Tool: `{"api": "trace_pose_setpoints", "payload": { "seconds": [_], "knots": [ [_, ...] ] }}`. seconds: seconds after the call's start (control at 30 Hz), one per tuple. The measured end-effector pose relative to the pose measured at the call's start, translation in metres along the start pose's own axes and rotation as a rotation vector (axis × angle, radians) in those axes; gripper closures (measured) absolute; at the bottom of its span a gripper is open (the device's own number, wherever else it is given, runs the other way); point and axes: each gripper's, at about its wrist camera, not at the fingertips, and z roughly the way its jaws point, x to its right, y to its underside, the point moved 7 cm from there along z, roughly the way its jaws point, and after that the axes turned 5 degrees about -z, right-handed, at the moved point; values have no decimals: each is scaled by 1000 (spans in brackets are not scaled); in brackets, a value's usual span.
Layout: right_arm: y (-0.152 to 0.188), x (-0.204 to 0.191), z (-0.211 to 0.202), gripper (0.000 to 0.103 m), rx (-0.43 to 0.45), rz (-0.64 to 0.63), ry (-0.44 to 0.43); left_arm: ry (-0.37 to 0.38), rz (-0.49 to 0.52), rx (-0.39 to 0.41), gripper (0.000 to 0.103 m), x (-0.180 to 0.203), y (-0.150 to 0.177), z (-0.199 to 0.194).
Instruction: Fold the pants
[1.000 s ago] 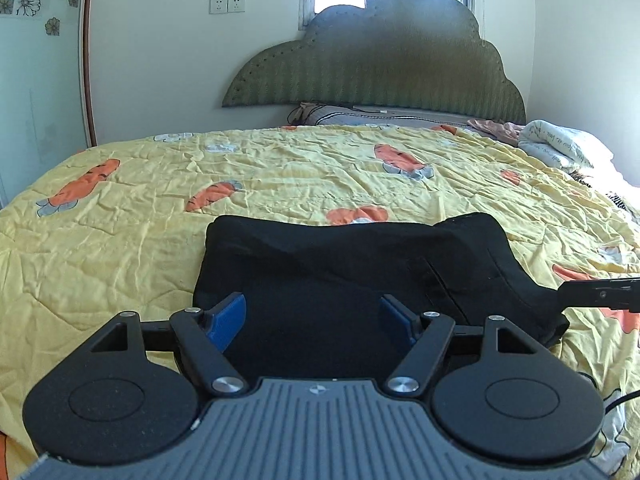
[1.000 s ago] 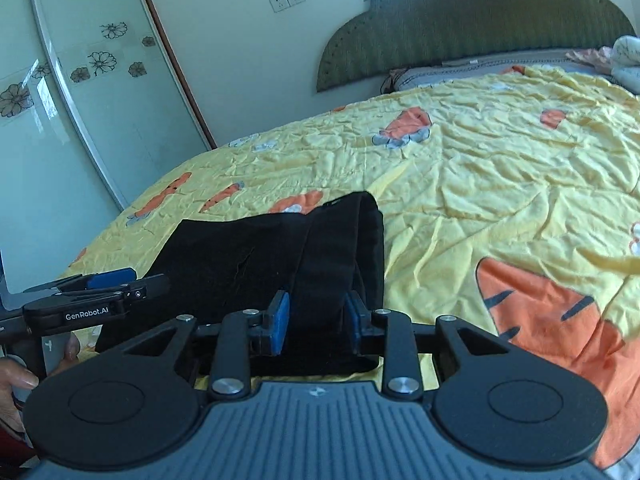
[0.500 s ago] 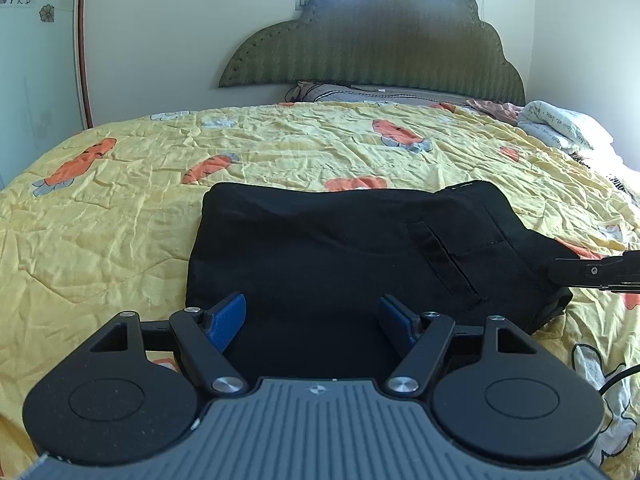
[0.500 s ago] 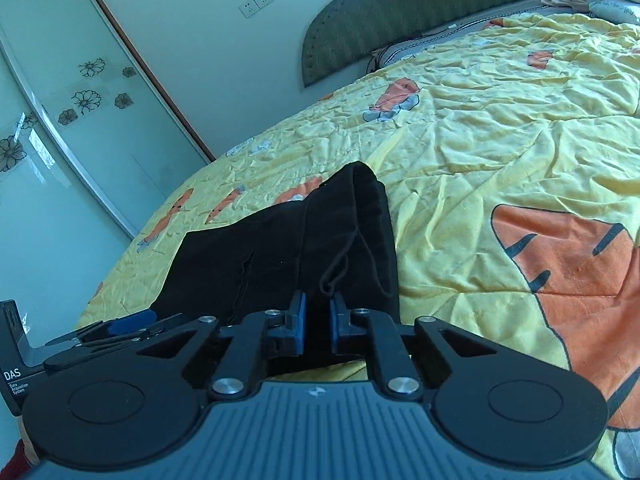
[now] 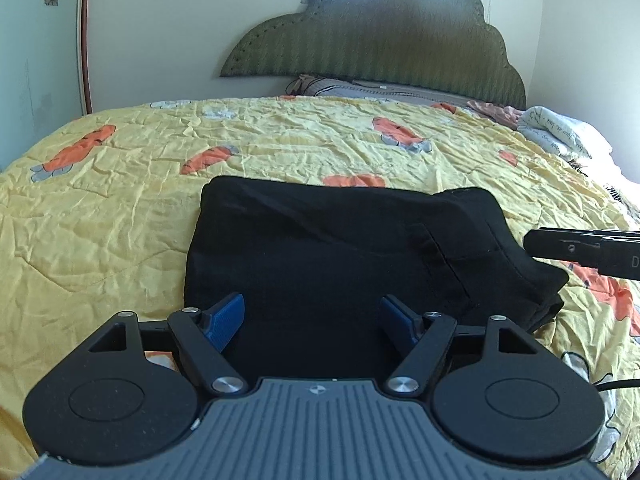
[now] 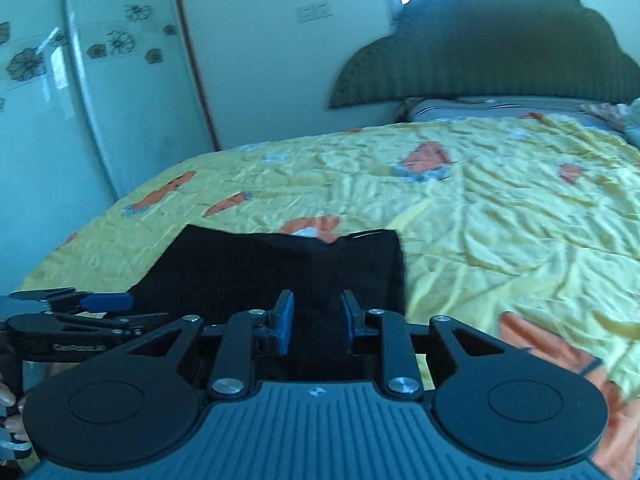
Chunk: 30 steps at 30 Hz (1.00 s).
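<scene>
The black pants [image 5: 340, 256] lie folded into a flat rectangle on the yellow bedspread [image 5: 120, 216]. My left gripper [image 5: 312, 316] is open and empty, just above the near edge of the pants. My right gripper [image 6: 316, 316] is open with a narrow gap and holds nothing; it sits over the near right corner of the pants [image 6: 280, 272]. The right gripper shows side-on in the left wrist view [image 5: 580, 250], and the left gripper shows at the left of the right wrist view [image 6: 88, 312].
A green headboard [image 5: 372, 48] and pillows [image 5: 560, 136] are at the far end of the bed. A glass wardrobe door with flower decals [image 6: 80, 100] stands to the left. The right wrist view is blurred by motion.
My right gripper shut near the pants' edge, then opened partly and swung to face the headboard. The pants now lie flatter. My left gripper has stayed open and rose slightly.
</scene>
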Motion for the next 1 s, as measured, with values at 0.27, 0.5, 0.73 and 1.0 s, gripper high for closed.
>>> {"api": "trace_pose_setpoints", "payload": {
  "seconds": [0.27, 0.5, 0.73, 1.0],
  "knots": [
    [9, -3, 16, 72, -22, 3, 55, -50, 0, -9, 25, 5, 0, -1],
    [19, -5, 26, 58, -71, -90, 117, -66, -3, -20, 25, 7, -1, -3],
    [17, -4, 21, 56, -67, -70, 104, -82, 9, -22, 24, 9, -1, -2],
    [18, -4, 24, 54, -68, -80, 107, -91, 18, -25, 21, 10, 1, 0]
  ]
}}
